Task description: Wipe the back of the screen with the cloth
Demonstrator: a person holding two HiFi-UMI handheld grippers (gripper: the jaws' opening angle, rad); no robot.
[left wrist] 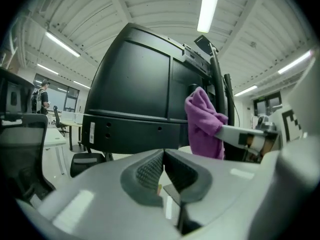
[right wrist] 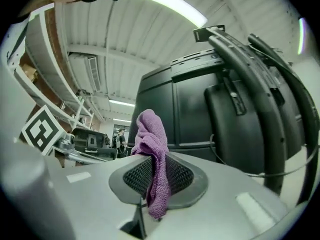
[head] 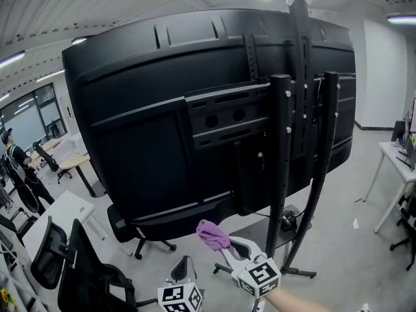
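Observation:
The big black back of the screen [head: 162, 109] fills the head view, bolted to a black stand [head: 281, 168]. My right gripper [head: 229, 244] is shut on a purple cloth [head: 213, 234], held just below the screen's bottom edge and not touching it. In the right gripper view the cloth [right wrist: 152, 159] is pinched between the jaws and bunches up above them, with the screen back [right wrist: 200, 109] ahead. My left gripper [head: 184, 270] sits lower left, shut with nothing in it. Its own view shows the jaws closed together [left wrist: 163, 168], the cloth [left wrist: 205, 121] off to the right and the screen [left wrist: 140, 89] beyond.
Black office chairs [head: 84, 272] stand at lower left and one [head: 140, 229] under the screen. White desks [head: 58, 216] sit to the left, another desk [head: 396, 158] at right. A person [head: 19, 171] stands far left. The stand's base [head: 286, 249] and cables lie on the floor.

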